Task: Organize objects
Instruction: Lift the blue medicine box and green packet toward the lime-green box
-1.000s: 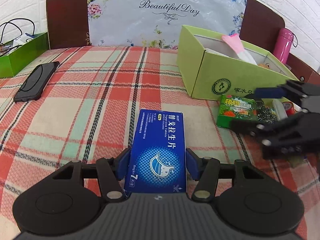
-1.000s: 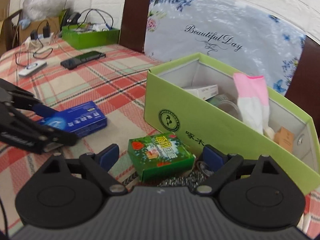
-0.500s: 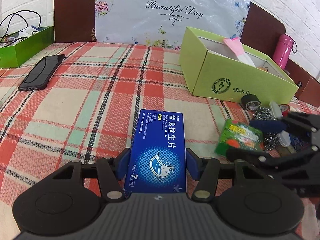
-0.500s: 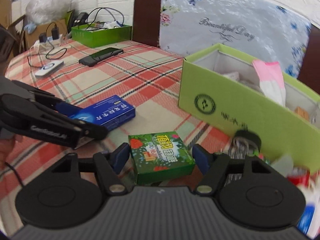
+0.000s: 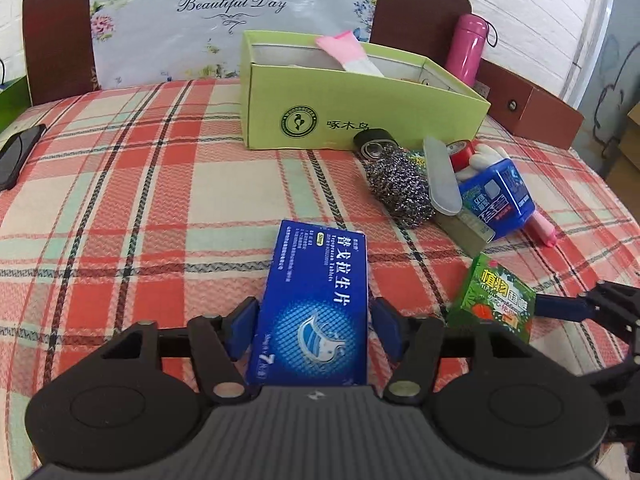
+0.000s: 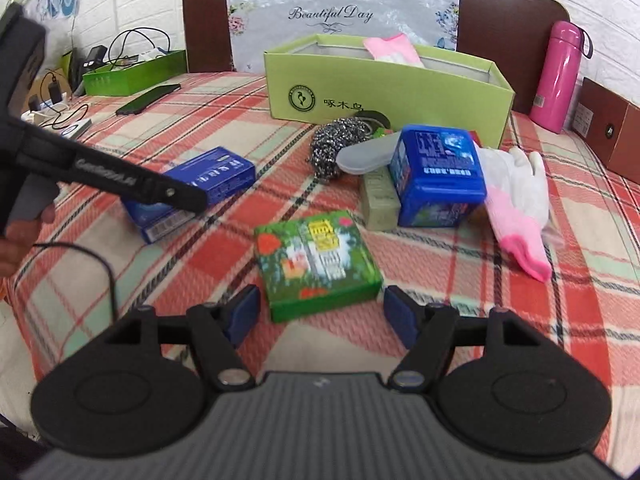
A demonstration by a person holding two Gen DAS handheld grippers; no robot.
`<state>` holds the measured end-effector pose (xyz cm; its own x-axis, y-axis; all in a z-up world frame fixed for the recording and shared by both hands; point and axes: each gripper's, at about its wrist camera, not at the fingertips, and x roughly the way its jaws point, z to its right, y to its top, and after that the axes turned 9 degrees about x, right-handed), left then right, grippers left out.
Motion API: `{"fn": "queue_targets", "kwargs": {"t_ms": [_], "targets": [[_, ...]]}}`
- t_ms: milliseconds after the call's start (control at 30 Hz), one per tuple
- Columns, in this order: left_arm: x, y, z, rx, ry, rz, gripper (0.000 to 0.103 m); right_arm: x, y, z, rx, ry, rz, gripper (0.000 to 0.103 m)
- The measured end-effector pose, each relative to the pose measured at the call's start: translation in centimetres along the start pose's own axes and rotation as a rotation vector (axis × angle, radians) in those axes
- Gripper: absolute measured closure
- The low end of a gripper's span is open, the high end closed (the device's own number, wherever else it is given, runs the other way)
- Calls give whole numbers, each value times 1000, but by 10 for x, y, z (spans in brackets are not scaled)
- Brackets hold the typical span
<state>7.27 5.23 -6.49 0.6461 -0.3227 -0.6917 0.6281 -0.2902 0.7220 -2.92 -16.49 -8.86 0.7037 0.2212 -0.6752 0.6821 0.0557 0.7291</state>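
My left gripper (image 5: 314, 330) is shut on a blue medicine box (image 5: 316, 304), held over the plaid cloth; the box also shows in the right wrist view (image 6: 196, 188). My right gripper (image 6: 320, 312) has its jaws apart on either side of a green box (image 6: 316, 260), with a gap at each pad; the green box looks lifted and tilted in the left wrist view (image 5: 494, 298). The open light-green carton (image 5: 352, 116) stands at the back with a pink glove inside.
Near the carton lie a steel scourer (image 5: 398, 186), a tape roll (image 5: 374, 142), a grey lid (image 5: 440, 178), a blue container (image 6: 438, 176) and a white-pink glove (image 6: 516, 208). A pink bottle (image 6: 556, 76), a phone (image 6: 148, 98) and a green tray (image 6: 132, 74) stand farther off.
Both grippers have pulled back from the carton and turned right. The green box has come away from the pile with my right gripper. The blue box stays in my left gripper.
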Motion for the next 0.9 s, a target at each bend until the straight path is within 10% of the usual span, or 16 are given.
{"fn": "queue_targets", "kwargs": {"t_ms": [900], "targets": [[8, 16, 5, -34, 35, 8, 43, 15, 16, -1, -38, 84, 49, 39]]}}
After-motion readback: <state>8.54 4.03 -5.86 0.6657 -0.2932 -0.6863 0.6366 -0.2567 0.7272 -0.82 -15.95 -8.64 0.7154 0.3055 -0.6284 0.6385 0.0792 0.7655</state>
